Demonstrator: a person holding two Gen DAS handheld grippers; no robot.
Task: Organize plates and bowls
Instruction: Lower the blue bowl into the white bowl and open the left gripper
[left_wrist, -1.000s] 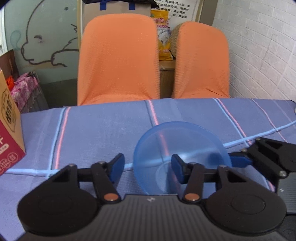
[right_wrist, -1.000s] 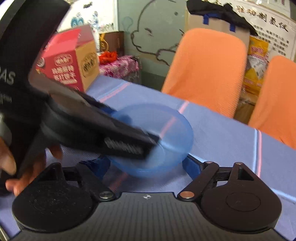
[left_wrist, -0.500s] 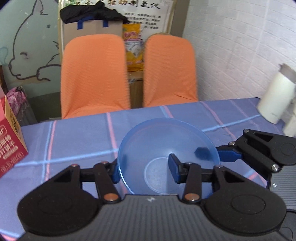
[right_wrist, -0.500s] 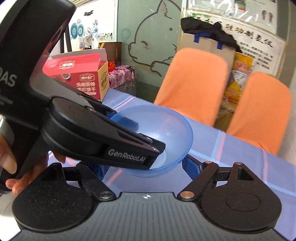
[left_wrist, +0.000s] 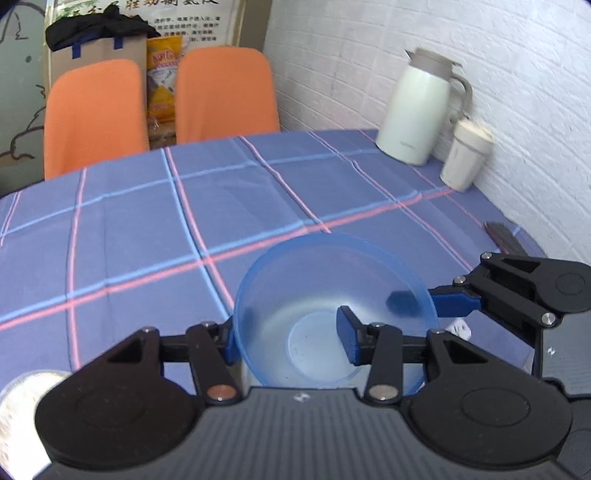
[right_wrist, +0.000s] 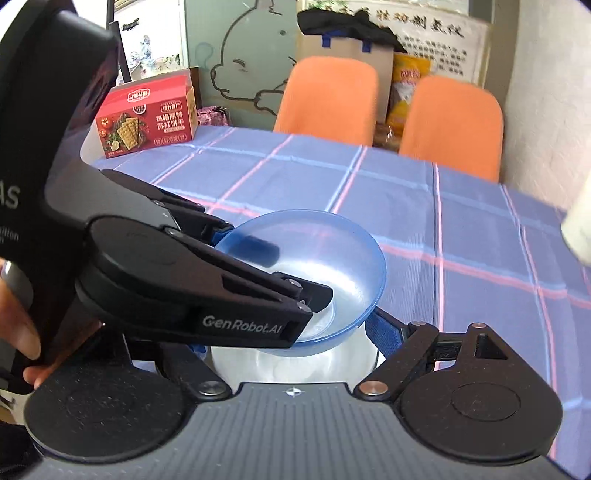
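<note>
A translucent blue bowl (left_wrist: 332, 280) hangs tilted just above the table. My right gripper (right_wrist: 291, 339) is shut across its lower body. Its right finger (right_wrist: 384, 332) presses the bowl's side, and its other finger is hidden behind the left tool. In the left wrist view, a blue finger (left_wrist: 454, 300) of that gripper reaches in from the right behind the bowl's wall. My left gripper (left_wrist: 290, 339) is open, with one finger outside the bowl's left wall and the other inside. Directly under the bowl (right_wrist: 306, 258) lies a shiny metal dish (right_wrist: 291, 363), mostly hidden.
The table wears a blue checked tablecloth (left_wrist: 147, 229). A pale thermos jug (left_wrist: 417, 110) and a cream cup (left_wrist: 467, 158) stand by the white brick wall at the right. A red cracker box (right_wrist: 147, 114) sits far left, with two orange chairs (right_wrist: 332, 99) behind. A hand (right_wrist: 18, 332) holds the left tool.
Both grippers and the bowl have swung right across the table, bringing the jug, cup and metal dish into view. The left finger has closed up against the bowl's left wall.
</note>
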